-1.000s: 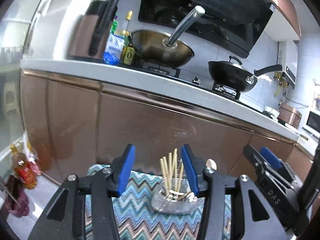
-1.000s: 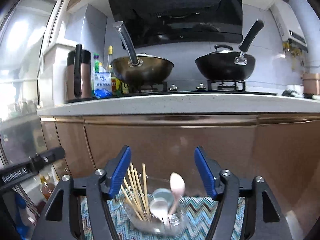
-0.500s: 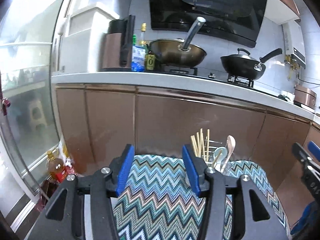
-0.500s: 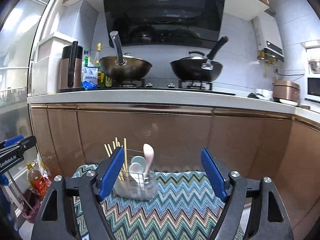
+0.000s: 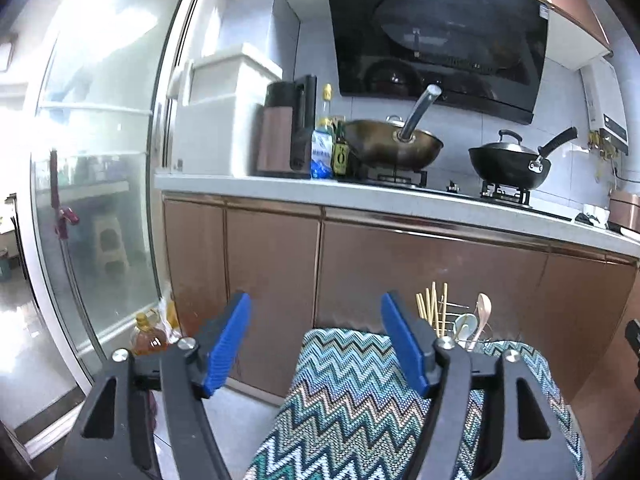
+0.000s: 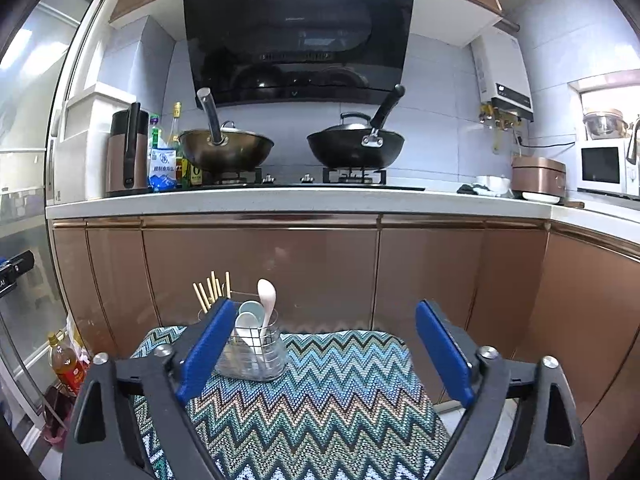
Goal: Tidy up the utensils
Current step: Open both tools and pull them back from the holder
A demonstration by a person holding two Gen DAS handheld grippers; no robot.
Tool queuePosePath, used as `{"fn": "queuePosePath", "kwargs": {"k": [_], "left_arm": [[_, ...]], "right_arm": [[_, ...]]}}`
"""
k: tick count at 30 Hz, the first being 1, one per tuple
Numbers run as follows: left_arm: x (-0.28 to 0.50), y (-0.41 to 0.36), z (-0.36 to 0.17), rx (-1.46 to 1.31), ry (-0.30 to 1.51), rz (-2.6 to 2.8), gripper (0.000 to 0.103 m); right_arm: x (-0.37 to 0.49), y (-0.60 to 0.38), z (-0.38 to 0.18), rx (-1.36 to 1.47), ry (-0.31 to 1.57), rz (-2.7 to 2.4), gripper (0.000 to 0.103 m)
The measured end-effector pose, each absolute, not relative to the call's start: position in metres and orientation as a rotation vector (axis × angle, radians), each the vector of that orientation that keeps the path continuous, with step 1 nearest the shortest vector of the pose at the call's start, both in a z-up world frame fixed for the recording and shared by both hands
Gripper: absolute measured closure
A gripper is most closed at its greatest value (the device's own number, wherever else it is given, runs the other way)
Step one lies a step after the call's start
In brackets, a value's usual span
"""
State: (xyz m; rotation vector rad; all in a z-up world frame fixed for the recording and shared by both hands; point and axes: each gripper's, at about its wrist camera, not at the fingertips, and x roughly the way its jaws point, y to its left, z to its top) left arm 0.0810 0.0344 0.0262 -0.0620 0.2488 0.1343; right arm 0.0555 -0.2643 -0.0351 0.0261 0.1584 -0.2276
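Two spread claws above zigzag cloth [image 6: 320, 392]

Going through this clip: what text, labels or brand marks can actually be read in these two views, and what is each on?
"0": yellow label of the dark bottle beside the brass wok.
Blue-and-white bag: Chinese characters, too blurred to read.
Range hood: central logo too faint.
Water heater: panel marks too small.
Left gripper body: lettering cut off at the frame edge.
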Motion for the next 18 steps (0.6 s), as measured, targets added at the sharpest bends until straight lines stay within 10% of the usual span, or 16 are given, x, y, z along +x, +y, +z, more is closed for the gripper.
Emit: {"fn": "queuePosePath", "kwargs": {"k": [18], "left_arm": [[0.041, 0.004, 0.043, 0.075, 0.103, 0.183, 0.027]], "right_arm": [[0.02, -0.287, -0.026, 0.054, 0.102, -0.273, 0.004]]}}
